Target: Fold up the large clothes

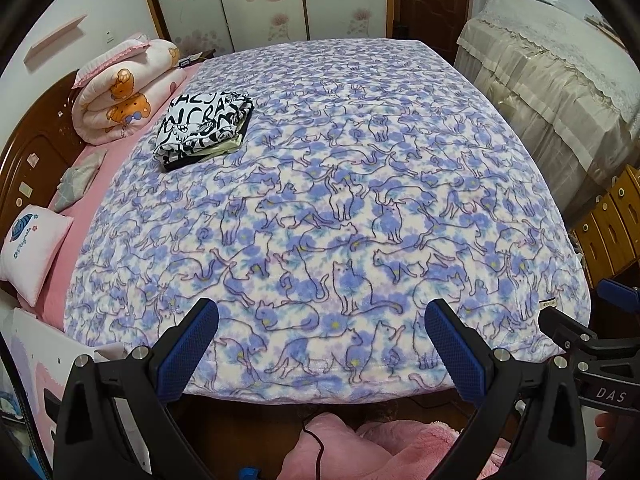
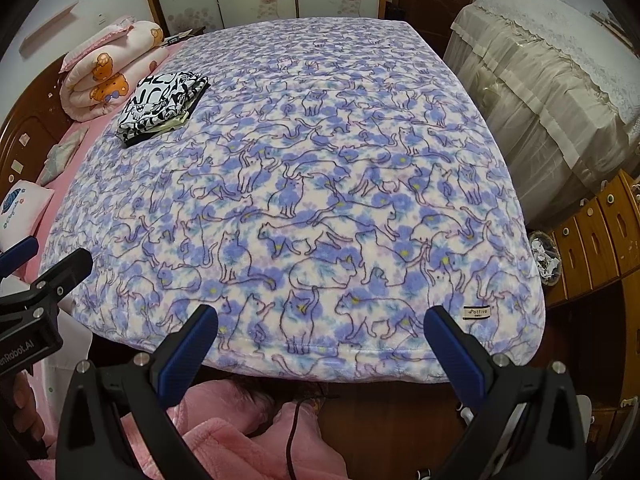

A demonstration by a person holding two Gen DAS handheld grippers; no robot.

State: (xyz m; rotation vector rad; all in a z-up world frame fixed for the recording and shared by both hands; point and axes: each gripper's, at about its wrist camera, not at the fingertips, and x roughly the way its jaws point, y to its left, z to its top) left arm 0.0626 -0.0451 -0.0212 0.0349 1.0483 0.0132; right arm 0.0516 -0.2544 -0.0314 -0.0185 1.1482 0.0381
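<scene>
A folded black-and-white printed garment (image 1: 205, 128) (image 2: 162, 106) lies on the far left of the bed, on top of a blue-and-white cat-print blanket (image 1: 340, 208) (image 2: 304, 200). A pink fluffy garment (image 1: 360, 452) (image 2: 224, 440) lies in a heap below the bed's near edge, under both grippers. My left gripper (image 1: 320, 344) hangs open above the near edge with nothing between its fingers. My right gripper (image 2: 320, 344) is open too, just to its right, also empty. Each gripper shows at the edge of the other's view.
A rolled pink bear-print quilt (image 1: 120, 96) and a small white pillow (image 1: 32, 252) lie by the dark wooden headboard (image 1: 28, 152) on the left. A cloth-covered piece of furniture (image 1: 552, 92) and wooden drawers (image 2: 592, 236) stand on the right. A black cable (image 2: 292, 436) crosses the pink heap.
</scene>
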